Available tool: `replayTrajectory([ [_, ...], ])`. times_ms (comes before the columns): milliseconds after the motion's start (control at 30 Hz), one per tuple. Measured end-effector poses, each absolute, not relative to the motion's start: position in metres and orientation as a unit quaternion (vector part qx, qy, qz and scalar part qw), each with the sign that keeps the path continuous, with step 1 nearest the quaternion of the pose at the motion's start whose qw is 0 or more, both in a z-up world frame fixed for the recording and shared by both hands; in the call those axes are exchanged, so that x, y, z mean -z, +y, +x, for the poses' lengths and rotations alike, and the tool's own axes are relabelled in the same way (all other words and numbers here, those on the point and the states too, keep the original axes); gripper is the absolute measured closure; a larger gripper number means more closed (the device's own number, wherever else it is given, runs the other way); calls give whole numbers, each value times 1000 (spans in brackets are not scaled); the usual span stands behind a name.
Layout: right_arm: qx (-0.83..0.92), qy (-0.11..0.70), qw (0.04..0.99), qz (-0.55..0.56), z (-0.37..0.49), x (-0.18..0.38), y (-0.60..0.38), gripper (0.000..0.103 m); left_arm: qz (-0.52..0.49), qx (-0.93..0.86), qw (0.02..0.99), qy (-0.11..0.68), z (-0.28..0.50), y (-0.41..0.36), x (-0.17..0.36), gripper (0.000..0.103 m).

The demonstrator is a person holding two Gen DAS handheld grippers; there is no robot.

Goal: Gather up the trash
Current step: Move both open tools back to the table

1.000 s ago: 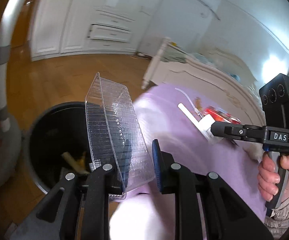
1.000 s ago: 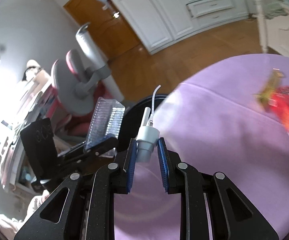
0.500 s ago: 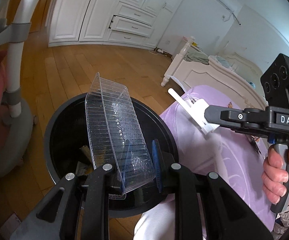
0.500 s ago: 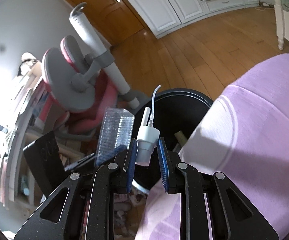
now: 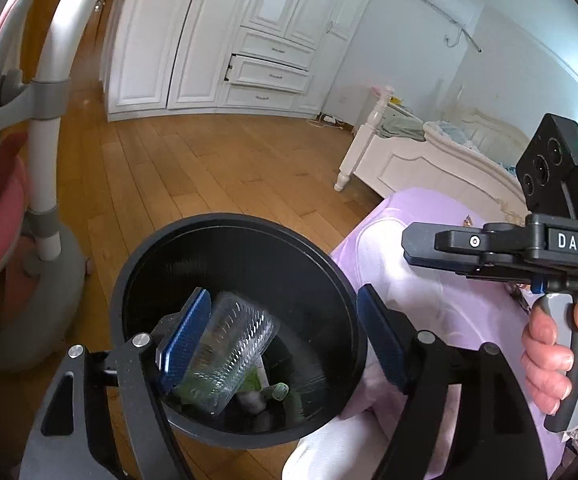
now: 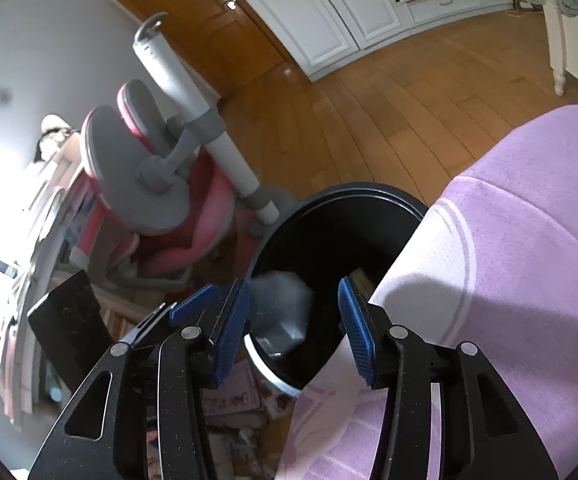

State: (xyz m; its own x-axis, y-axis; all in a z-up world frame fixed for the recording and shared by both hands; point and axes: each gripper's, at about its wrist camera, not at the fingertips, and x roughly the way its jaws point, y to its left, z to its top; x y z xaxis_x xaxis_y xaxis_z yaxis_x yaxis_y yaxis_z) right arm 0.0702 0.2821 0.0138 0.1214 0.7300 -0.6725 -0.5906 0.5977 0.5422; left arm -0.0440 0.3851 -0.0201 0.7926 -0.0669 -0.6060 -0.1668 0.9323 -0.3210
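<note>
A black round bin (image 5: 241, 220) stands on the wood floor beside the purple bed cover (image 5: 449, 312). A clear ribbed plastic tray (image 5: 233, 352) lies tilted inside it, loose, on other rubbish. My left gripper (image 5: 281, 340) hangs over the bin with its jaws opening, and the tray is free of its pads. My right gripper (image 6: 293, 330) is over the bin (image 6: 341, 196) too, jaws opening, with nothing between its pads. Below it a blurred grey shape (image 6: 281, 312) is inside the bin. The white plug is not between the pads. A hand (image 5: 549, 352) holds the right gripper (image 5: 409, 244).
A pink and grey chair (image 6: 161, 200) with a white post stands just left of the bin. White wardrobes (image 5: 209, 40) line the far wall. A white bed frame (image 5: 389, 160) is at the right. Papers and clutter (image 6: 233, 404) lie on the floor below the bin.
Both grippers opened over the bin. The clear tray dropped from the left jaws into the bin. The white plug with its cord left the right jaws and is gone from view.
</note>
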Motion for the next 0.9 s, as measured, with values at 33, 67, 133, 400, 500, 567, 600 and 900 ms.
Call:
replayTrajectory([
  [33,-444,490,747,71,69,-15,281,55,-180,-26,930,320,-45,384,18,27],
  [67,-444,486,749,71,68,-18,278,55,-178,-25,931,318,-45,381,16,27],
  [133,-445,481,752,72,66,-21,273,55,-173,-25,933,315,-43,382,13,23],
  [400,-434,461,769,87,61,-28,241,48,-159,-13,941,297,-39,359,-5,18],
  [500,-427,454,776,96,62,-30,222,45,-149,-1,944,296,-33,345,-11,18],
  [567,-423,452,779,99,62,-31,211,45,-139,10,945,296,-28,335,-14,18],
  [600,-419,450,782,101,62,-31,204,45,-134,14,946,296,-26,329,-16,18],
  [900,-383,421,816,107,63,-39,143,45,-95,47,949,298,-3,281,-24,18],
])
